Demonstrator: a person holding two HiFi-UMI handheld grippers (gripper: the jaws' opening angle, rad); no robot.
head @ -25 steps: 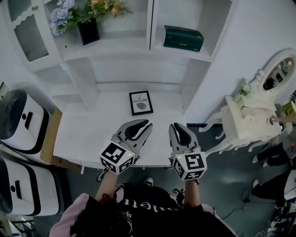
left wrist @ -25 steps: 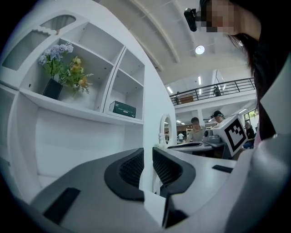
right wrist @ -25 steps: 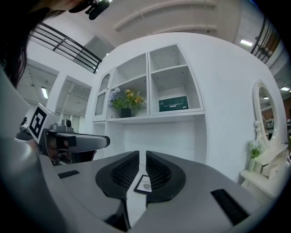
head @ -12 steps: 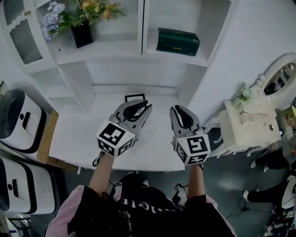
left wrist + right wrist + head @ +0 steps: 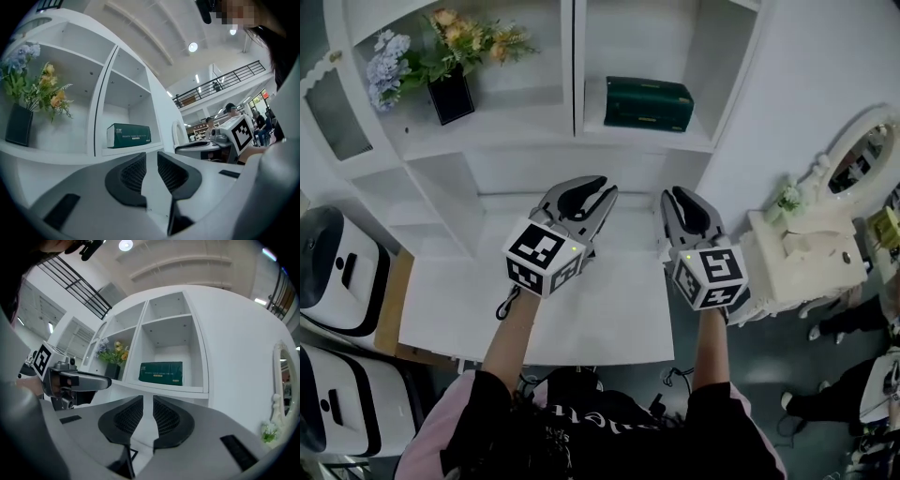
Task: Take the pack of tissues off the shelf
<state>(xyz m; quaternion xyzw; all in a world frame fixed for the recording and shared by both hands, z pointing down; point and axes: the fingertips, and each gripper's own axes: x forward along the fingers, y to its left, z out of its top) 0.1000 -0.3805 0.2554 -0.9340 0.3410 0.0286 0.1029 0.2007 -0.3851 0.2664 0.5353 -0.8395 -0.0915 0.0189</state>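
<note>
**Green tissue pack on white shelf, both grippers closed and empty**

Dark green, the pack of tissues (image 5: pixel 648 103) lies flat on the board of the right compartment of a white shelf unit (image 5: pixel 649 142), its long side facing the person. Beyond the upright divider to its left, a black vase (image 5: pixel 450 95) of yellow and pale blue flowers (image 5: pixel 441 42) stands in the left compartment.

On the near side of the shelf unit, two grippers are held side by side above a white tabletop (image 5: pixel 609 319), both well apart from the pack. The left gripper (image 5: pixel 602 194) points toward the shelf with its jaws pressed together and nothing between them. The right gripper (image 5: pixel 679 198), level with it and to its right, likewise has its jaws pressed together on nothing. Each carries a cube with square markers at its near end.

To the far right, a white dressing table (image 5: pixel 806 258) with an oval mirror (image 5: pixel 860 150) stands against the wall.
</note>
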